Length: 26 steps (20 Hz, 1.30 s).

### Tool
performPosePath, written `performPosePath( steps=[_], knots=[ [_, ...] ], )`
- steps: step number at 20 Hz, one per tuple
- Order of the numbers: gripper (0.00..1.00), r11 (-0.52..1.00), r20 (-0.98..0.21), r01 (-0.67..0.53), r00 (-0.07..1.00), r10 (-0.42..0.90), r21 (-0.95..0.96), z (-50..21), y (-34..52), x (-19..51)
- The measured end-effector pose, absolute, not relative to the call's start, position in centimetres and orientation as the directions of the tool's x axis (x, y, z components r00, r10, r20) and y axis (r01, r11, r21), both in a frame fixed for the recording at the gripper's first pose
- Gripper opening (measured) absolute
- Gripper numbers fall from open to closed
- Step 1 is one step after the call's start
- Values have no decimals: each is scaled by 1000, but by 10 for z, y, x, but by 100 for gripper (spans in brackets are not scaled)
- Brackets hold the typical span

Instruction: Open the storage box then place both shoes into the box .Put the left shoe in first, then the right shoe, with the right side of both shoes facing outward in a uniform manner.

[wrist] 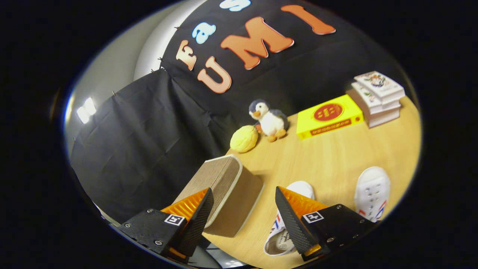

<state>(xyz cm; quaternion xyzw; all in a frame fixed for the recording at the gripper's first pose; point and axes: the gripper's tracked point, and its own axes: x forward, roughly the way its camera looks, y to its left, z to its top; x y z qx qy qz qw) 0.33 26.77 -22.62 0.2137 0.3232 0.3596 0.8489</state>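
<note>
Wooden tabletop [336, 149] carried the closed storage box [227, 194] at its near left corner, two white shoes [372, 192] to its right. Gripper [244, 215] was open and empty, box just ahead. Lid looked stiff and light; its pale rim edge seemed the best hold.

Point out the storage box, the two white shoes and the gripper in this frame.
storage box [227, 186]: gripper view, on its tan side wall, lid closed.
nearer shoe [303, 188]: gripper view, on its toe, beside the right finger.
farther shoe [372, 190]: gripper view, on its laced upper.
gripper [244, 209]: gripper view, midway between its open, empty fingertips.
</note>
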Motion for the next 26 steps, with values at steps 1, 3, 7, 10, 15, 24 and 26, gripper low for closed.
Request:
performPosePath(
  steps=[1,3,7,10,15,24,26],
  knots=[
    [99,623,-402,-472,491,773,623,-239,280,-1],
    [98,564,-394,-469,415,820,680,-256,301,-11],
    [98,417,-331,-418,264,906,807,-270,338,-29],
    [97,285,-237,-367,170,956,886,-267,358,-37],
    [97,226,-205,-291,101,974,930,-284,377,-40],
    [92,37,-17,-175,113,993,984,-248,383,-35],
    [79,74,-49,-189,138,989,979,-252,382,-34]
  ],
)
